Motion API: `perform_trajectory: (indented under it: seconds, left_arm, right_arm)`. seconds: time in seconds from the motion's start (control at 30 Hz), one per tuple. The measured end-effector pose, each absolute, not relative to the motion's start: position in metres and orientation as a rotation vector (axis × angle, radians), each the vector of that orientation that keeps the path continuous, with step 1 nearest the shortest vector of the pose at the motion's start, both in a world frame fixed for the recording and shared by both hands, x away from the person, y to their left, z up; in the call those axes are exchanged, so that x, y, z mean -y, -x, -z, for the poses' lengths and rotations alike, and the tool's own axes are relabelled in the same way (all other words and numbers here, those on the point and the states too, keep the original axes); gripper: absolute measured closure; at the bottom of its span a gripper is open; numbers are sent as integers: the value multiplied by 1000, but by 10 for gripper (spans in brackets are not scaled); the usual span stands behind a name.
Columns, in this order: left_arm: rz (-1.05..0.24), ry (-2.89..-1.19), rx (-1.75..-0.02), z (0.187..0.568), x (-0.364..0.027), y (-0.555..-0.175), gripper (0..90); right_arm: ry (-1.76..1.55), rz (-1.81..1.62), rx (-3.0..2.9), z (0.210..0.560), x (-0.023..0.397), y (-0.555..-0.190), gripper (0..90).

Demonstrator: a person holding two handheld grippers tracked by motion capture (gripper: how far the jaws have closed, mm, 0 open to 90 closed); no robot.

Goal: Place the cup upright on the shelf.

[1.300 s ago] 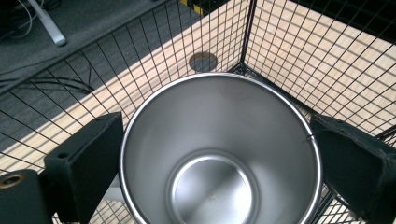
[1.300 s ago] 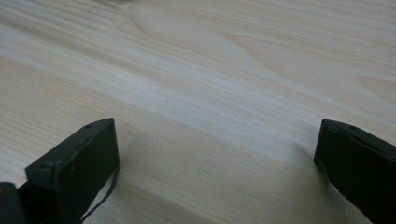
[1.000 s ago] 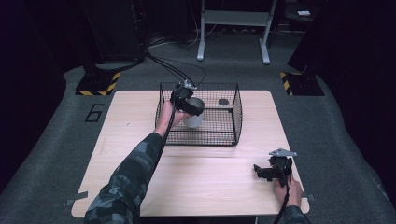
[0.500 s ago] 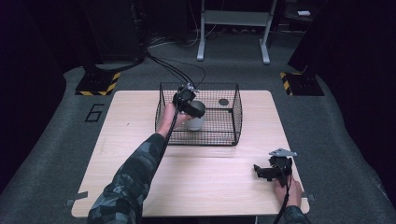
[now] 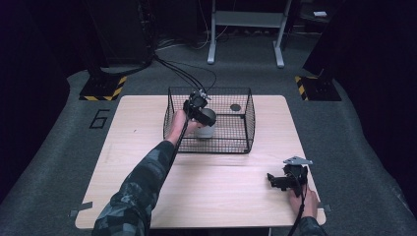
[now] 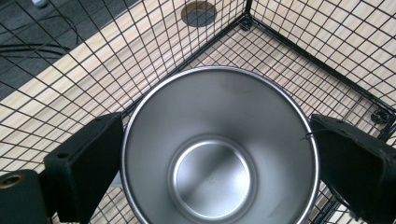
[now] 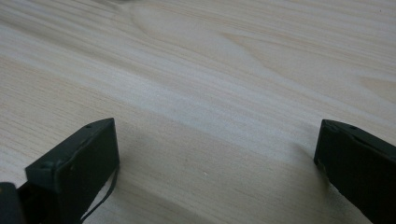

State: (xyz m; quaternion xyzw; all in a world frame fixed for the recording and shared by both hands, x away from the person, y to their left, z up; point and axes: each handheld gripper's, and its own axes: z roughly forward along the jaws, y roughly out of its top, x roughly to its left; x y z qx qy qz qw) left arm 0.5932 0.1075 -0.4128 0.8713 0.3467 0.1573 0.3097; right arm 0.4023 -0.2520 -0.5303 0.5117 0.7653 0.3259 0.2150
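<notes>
Left fingers [image 6: 88, 163] clamp steel cup [image 6: 219, 149] inside wire basket [image 6: 299, 60]; right gripper [image 7: 217, 172] wide.

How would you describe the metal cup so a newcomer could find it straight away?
Start at the wooden table and find the black wire basket at its far middle. Inside its left half stands the metal cup, between the jaws of the left claw. It is the basket's one shiny, round, open-topped thing, and it is empty.

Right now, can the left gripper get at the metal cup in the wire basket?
Probably yes: the left gripper reaches through the wire basket's open top, its jaws on either side of the upright metal cup, with nothing between them.
</notes>
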Motion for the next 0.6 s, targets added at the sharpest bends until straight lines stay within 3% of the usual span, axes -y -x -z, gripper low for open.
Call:
perform_trajectory:
  seconds: [0.6]
  left_arm:
    - [-405,-2329,-907,414,-109,-590,59]
  right_arm:
    - [-1419,-904,-2122,530,252,-402,0]
